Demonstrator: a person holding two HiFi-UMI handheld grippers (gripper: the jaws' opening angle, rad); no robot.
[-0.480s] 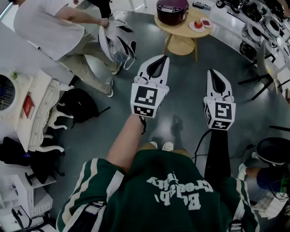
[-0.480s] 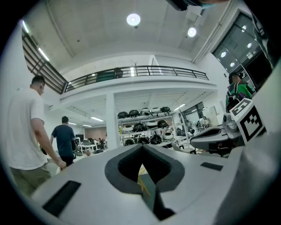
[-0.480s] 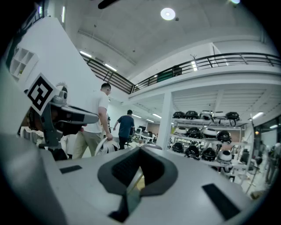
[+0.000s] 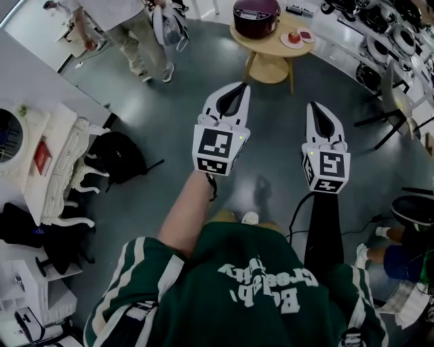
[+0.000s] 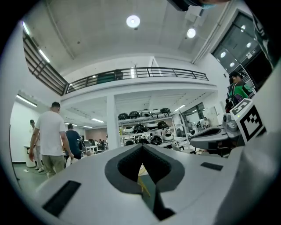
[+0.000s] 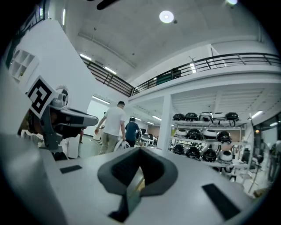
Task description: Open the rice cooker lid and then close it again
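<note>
Left tool (image 4: 239, 91): I read jaws together, empty.
Right tool (image 4: 316, 112): jaws together, empty.
Dark red round rice cooker (image 4: 256, 15): far, on round wooden surface (image 4: 271, 53).

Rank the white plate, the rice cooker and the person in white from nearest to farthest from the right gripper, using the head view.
1. white plate, right side of the table.
2. rice cooker, table's far side.
3. person in white, far upper left.

The person wears a dark green jersey (image 4: 261, 284) with cream lettering and cream-striped short sleeves, a black sleeve (image 4: 324, 234) on the right arm, and carries white, black-lined left tongs (image 4: 242, 85) and right tongs (image 4: 314, 106), each bearing a black-and-white marker cube (image 4: 218, 149).
</note>
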